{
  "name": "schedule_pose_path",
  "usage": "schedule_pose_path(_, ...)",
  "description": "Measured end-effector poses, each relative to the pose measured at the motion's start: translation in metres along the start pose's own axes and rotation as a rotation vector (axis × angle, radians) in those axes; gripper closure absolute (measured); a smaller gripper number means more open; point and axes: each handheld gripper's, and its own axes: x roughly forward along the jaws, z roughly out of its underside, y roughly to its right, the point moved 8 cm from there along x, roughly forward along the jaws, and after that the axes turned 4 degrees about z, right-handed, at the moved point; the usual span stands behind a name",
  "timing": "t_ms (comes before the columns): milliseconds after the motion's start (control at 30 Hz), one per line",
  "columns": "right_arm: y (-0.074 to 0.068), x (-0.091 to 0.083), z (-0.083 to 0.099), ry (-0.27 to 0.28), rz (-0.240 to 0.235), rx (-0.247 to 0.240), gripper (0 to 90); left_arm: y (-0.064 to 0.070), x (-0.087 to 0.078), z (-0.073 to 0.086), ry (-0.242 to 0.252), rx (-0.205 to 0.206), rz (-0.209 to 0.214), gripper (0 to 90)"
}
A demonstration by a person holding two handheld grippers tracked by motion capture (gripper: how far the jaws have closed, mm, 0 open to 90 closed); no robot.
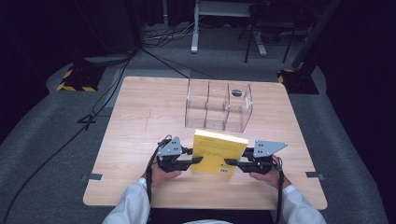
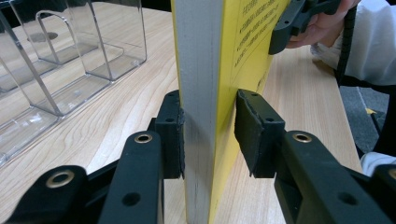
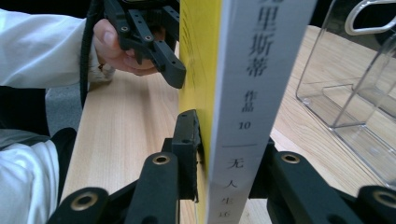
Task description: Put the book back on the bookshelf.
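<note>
Left gripper (image 1: 196, 160): jaws straddle left edge of yellow book (image 1: 219, 151), page block between them. One pad touches page edge; other pad (image 2: 254, 128) stands just off yellow cover, small gap visible, not fully clamped.

Yellow book upright on wooden table (image 1: 135, 121), between both grippers, just in front of clear plastic organizer (image 1: 218, 106).

Right gripper (image 1: 230, 162): jaws on either side of book's white spine (image 3: 247, 107); near pad (image 3: 187, 144) against yellow cover, far jaw behind spine. Cannot tell if pinching.
</note>
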Motion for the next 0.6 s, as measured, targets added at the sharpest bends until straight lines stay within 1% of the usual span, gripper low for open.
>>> schedule_pose_path(100,-0.001,0.000,0.000,0.000,0.004,-0.016,73.9,0.000,0.000,0.001,-0.004,-0.002,-0.008,62.6)
schedule_pose_path(167,0.000,0.000,0.000,0.003,0.013,-0.015,73.8,-0.001,0.000,0.001,-0.010,0.003,-0.023,61.5)
schedule_pose_path(200,-0.001,0.000,0.001,0.007,0.016,-0.011,73.8,-0.001,0.000,0.001,-0.010,0.003,-0.023,60.6)
schedule_pose_path(267,-0.001,0.000,0.001,0.010,0.019,-0.009,74.0,-0.002,0.000,0.003,-0.019,0.006,-0.036,59.6)
schedule_pose_path(333,-0.001,0.000,0.000,0.012,0.022,-0.008,74.3,-0.004,-0.002,0.005,-0.025,-0.003,-0.062,58.2)
schedule_pose_path(400,-0.001,0.001,0.000,0.013,0.027,-0.006,75.1,-0.006,-0.005,0.006,-0.026,-0.003,-0.080,53.6)
schedule_pose_path(433,-0.001,0.001,0.000,0.013,0.027,-0.006,75.1,-0.006,-0.005,0.006,-0.026,-0.003,-0.080,51.2)
schedule_pose_path(500,-0.001,0.001,0.000,0.014,0.039,-0.001,75.5,-0.008,-0.010,0.008,-0.035,-0.014,-0.101,47.3)
schedule_pose_path(533,-0.001,0.001,0.000,0.014,0.040,-0.001,75.5,-0.008,-0.010,0.008,-0.035,-0.014,-0.101,44.7)
schedule_pose_path(567,-0.001,0.001,0.000,0.008,0.044,-0.003,75.6,-0.009,-0.013,0.009,-0.041,-0.019,-0.124,38.4)
schedule_pose_path(600,-0.001,0.001,0.000,0.008,0.044,-0.003,75.6,-0.010,-0.015,0.010,-0.049,-0.021,-0.138,38.4)
